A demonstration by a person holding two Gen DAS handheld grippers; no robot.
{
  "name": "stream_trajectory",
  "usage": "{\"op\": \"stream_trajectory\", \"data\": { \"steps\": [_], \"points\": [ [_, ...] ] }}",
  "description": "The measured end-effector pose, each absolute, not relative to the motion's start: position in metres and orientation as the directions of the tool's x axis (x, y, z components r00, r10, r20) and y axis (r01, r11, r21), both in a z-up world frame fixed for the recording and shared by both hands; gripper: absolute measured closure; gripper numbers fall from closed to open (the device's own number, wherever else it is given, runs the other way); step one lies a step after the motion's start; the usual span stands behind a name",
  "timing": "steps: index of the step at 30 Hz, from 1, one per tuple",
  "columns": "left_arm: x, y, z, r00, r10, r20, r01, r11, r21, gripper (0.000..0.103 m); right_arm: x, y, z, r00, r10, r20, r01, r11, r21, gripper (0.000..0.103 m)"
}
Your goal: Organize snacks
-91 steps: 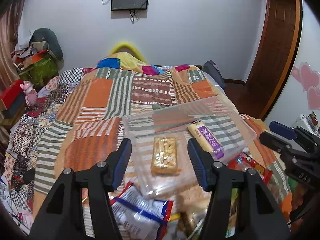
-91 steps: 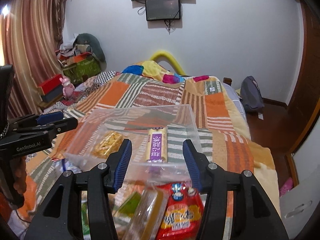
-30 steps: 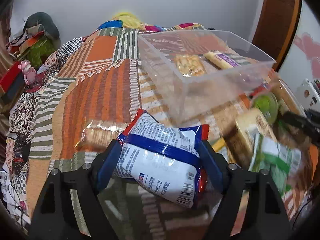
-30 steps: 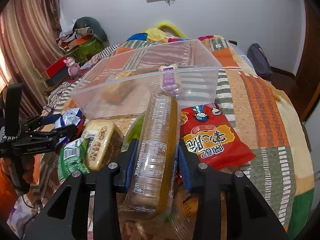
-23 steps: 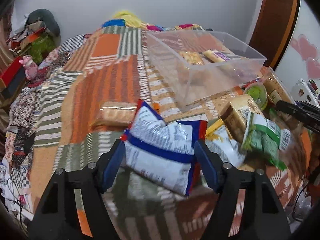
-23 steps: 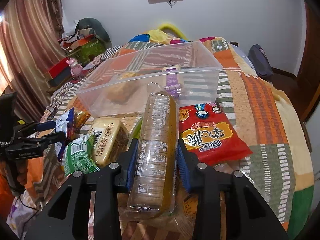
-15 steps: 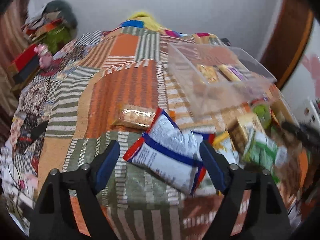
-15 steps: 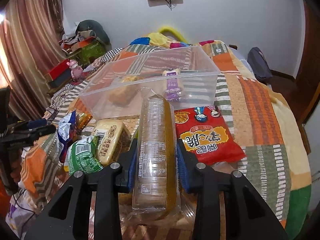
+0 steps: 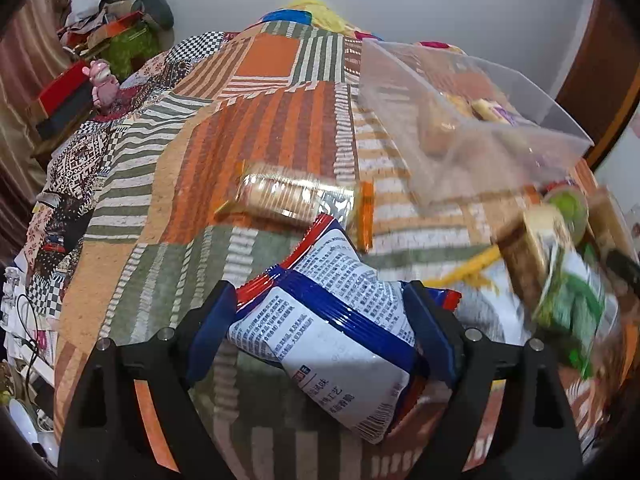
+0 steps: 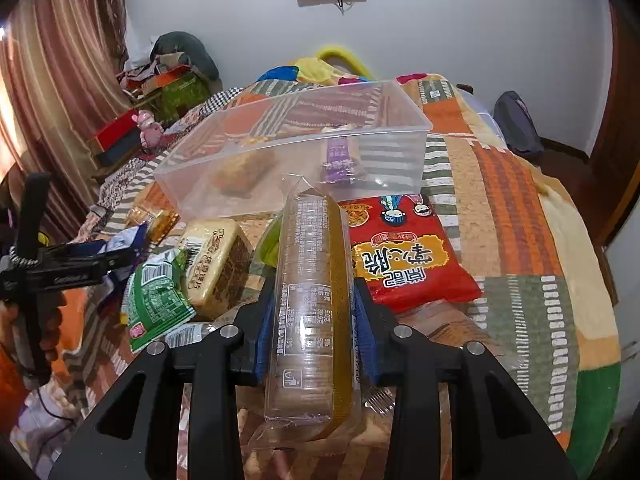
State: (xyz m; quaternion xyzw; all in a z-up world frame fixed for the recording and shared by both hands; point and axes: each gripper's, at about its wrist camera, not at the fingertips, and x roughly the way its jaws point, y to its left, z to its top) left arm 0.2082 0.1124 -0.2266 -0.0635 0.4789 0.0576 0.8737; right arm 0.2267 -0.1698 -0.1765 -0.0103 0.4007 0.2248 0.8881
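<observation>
From the left wrist view, the left gripper [image 9: 320, 320] had just been opening its fingers. A white and blue snack bag [image 9: 332, 320] lay between them on the bed [image 9: 168, 208]. The right finger [image 9: 434, 332] was right against the bag, and I cannot tell if the left finger touched it. A clear pack of crackers [image 9: 288, 196] lay just past the bag, toward the middle of the bed. A clear plastic box [image 9: 472, 128] sat farther back near the right edge of the bed, with two snacks inside.

From the right wrist view, the right gripper [image 10: 316, 320] had its fingers closed tight on a long clear pack of biscuits [image 10: 310, 300]. The pack pointed up toward the clear plastic box [image 10: 400, 120]. A red snack bag [image 10: 404, 256] lay just right of the pack, in front of the box. A tan wrapped cake [image 10: 216, 256] and a green snack bag [image 10: 156, 296] lay to the left. The left gripper [image 10: 100, 256] was at the left side, over the bed [image 10: 520, 220].
</observation>
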Motion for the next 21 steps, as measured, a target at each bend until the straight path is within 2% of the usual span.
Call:
{"op": "stream_trajectory", "data": {
  "steps": [6,9,12,16,18,20,21],
  "points": [
    [0.184,0.125,-0.22,0.536,0.029,-0.844,-0.189,0.978,-0.087,0.016,0.225,-0.159,-0.179,0.59,0.366,-0.72,-0.419,0.901,0.114,0.065],
    [0.175,0.128,-0.216,0.534,0.026,-0.845,-0.207,0.973,-0.101,0.008,0.226,-0.159,-0.18,0.592,0.36,-0.721,-0.417,0.902,0.108,0.065],
    [0.178,0.127,-0.222,0.507,0.014,-0.862,-0.212,0.971,-0.109,0.007,0.226,-0.157,-0.18,0.594,0.354,-0.722,-0.418,0.903,0.099,0.065],
    [0.188,0.128,-0.238,0.47,-0.06,-0.881,-0.233,0.954,-0.189,0.007,0.226,-0.153,-0.183,0.605,0.33,-0.725,-0.413,0.908,0.069,0.068],
    [0.191,0.125,-0.242,0.477,-0.056,-0.877,-0.244,0.95,-0.193,0.011,0.227,-0.152,-0.183,0.609,0.325,-0.723,-0.411,0.909,0.063,0.069],
    [0.192,0.122,-0.242,0.496,-0.059,-0.866,-0.234,0.952,-0.199,0.024,0.226,-0.152,-0.183,0.614,0.325,-0.72,-0.41,0.91,0.062,0.07],
    [0.193,0.121,-0.241,0.5,-0.056,-0.864,-0.228,0.954,-0.194,0.026,0.225,-0.152,-0.182,0.615,0.325,-0.719,-0.411,0.91,0.06,0.071]
  ]
}}
